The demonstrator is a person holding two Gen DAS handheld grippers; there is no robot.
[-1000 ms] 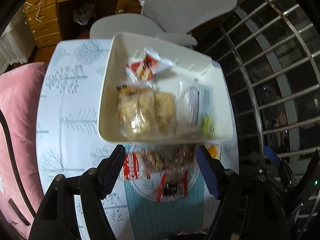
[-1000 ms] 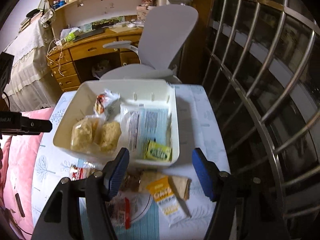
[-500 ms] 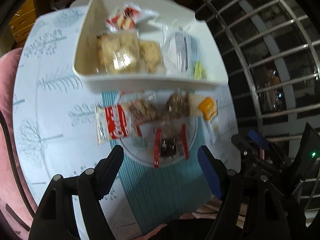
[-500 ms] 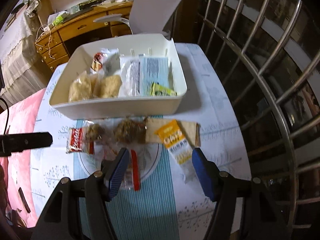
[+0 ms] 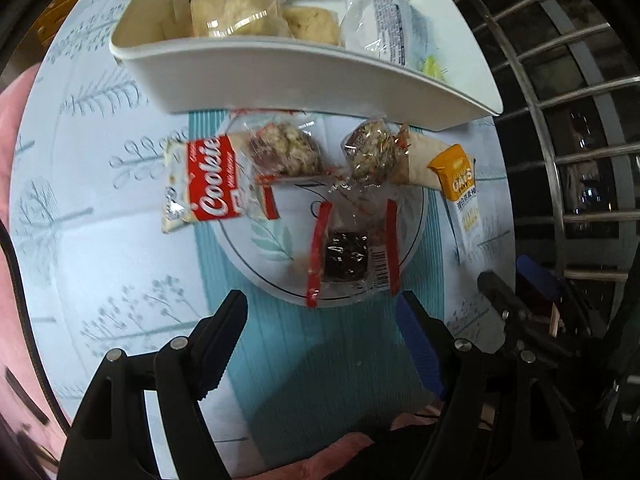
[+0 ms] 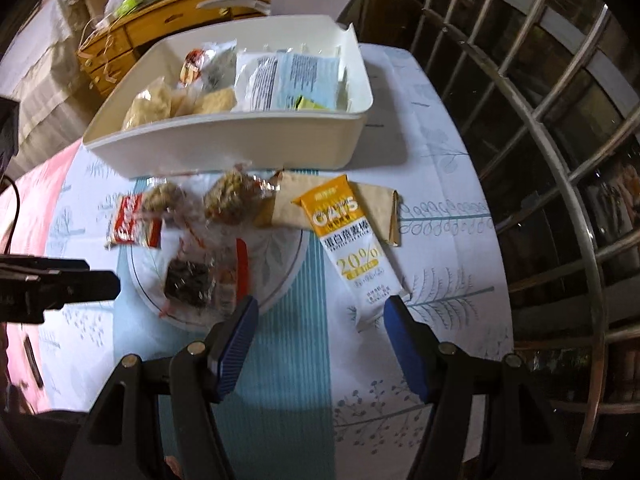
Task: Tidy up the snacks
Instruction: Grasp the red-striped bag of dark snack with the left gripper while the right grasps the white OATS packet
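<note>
A white bin (image 5: 280,76) (image 6: 240,148) at the table's far side holds several wrapped snacks. In front of it a white plate (image 5: 276,240) (image 6: 280,256) carries a clear-wrapped brownie (image 5: 346,256) (image 6: 188,280) and two clear-wrapped nut clusters (image 5: 286,152) (image 5: 370,152). A red Cookie packet (image 5: 212,184) (image 6: 130,222) overlaps the plate's left rim. An orange-and-white OATS bar (image 5: 460,196) (image 6: 352,244) lies on a tan packet (image 6: 376,208) to the right. My left gripper (image 5: 322,304) hangs open just short of the brownie. My right gripper (image 6: 320,312) is open, its right finger beside the OATS bar's near end.
The round table (image 6: 440,200) wears a white leaf-print cloth and a teal striped mat (image 5: 304,360). A metal railing (image 6: 540,120) runs along the right. A pink cushion (image 5: 16,160) lies left, a grey chair and wooden desk (image 6: 180,20) behind the bin.
Both grippers have dropped lower and drawn back from the bin toward the plate. The bin has slid up the frames; the loose snacks now fill the middle. Both stay open and hold nothing.
</note>
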